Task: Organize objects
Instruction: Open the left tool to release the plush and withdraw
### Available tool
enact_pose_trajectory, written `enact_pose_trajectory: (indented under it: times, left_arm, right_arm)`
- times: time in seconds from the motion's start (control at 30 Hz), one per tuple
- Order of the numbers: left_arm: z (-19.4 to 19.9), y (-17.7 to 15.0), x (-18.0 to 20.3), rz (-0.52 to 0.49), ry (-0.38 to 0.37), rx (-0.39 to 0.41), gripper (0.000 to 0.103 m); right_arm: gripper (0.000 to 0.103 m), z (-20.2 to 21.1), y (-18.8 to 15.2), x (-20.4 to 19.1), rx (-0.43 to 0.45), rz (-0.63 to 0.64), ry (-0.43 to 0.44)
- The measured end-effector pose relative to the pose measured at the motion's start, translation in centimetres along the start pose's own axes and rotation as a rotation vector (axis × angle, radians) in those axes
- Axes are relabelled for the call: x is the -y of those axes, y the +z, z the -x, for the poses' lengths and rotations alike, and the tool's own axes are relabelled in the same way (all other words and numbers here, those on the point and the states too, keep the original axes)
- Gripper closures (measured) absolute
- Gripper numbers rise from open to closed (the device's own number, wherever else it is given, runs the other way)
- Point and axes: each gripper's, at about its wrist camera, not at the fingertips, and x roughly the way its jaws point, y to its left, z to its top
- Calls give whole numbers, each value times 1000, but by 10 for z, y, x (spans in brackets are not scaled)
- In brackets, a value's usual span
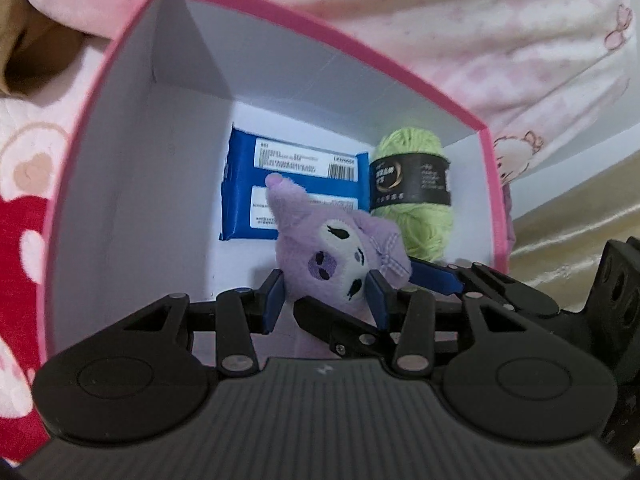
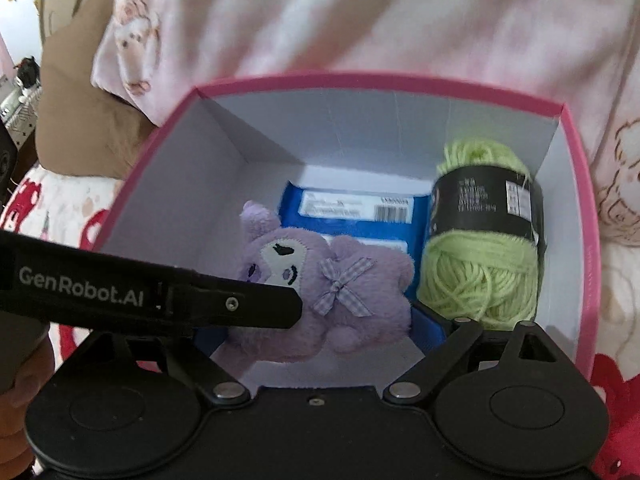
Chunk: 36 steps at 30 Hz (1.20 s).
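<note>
A purple plush toy (image 1: 340,256) with a gingham bow hangs inside a pink box (image 1: 280,28) with white inner walls. My left gripper (image 1: 326,300) is shut on the plush toy, blue pads on either side of its head. My right gripper (image 2: 316,332) stands wider around the plush toy (image 2: 320,280), its blue pads close beside the body; contact is unclear. On the box floor lie a blue packet (image 1: 292,188) and a green yarn ball (image 1: 416,196) with a black label. Both also show in the right wrist view: the packet (image 2: 352,208), the yarn (image 2: 484,236), the box (image 2: 580,184).
The box sits on a bed with pink and white printed bedding (image 1: 480,40) and a red and white blanket (image 1: 20,248). A brown pillow (image 2: 88,120) lies at the left. The left gripper's black arm (image 2: 140,292) crosses the right wrist view.
</note>
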Motion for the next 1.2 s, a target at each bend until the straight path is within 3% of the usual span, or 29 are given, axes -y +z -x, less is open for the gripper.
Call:
enact_pose_trajectory:
  times: [0.13, 0.3, 0.47, 0.57, 0.73, 0.97, 1.2]
  left_arm:
    - [-15, -3, -4, 10, -5, -20, 60]
    - [-28, -7, -2, -7, 60, -12, 60]
    - [-40, -10, 4, 5, 73, -26, 60]
    - [-36, -14, 12, -9, 112, 5, 58]
    - [-4, -24, 32, -133, 207, 94, 45]
    - [67, -38, 59, -268, 193, 144, 42]
    - [130, -58, 91, -384, 252, 102, 33]
  right_arm:
    - [9, -7, -3, 4, -41, 10, -33]
    - [9, -6, -11, 10, -62, 1, -44]
    - [16, 7, -23, 3, -5, 49, -52]
    - [23, 21, -29, 2, 28, 64, -58]
    - [26, 59, -41, -2, 109, 68, -34]
    - [25, 125, -65, -25, 233, 106, -14]
    - [23, 175, -84, -60, 301, 199, -67]
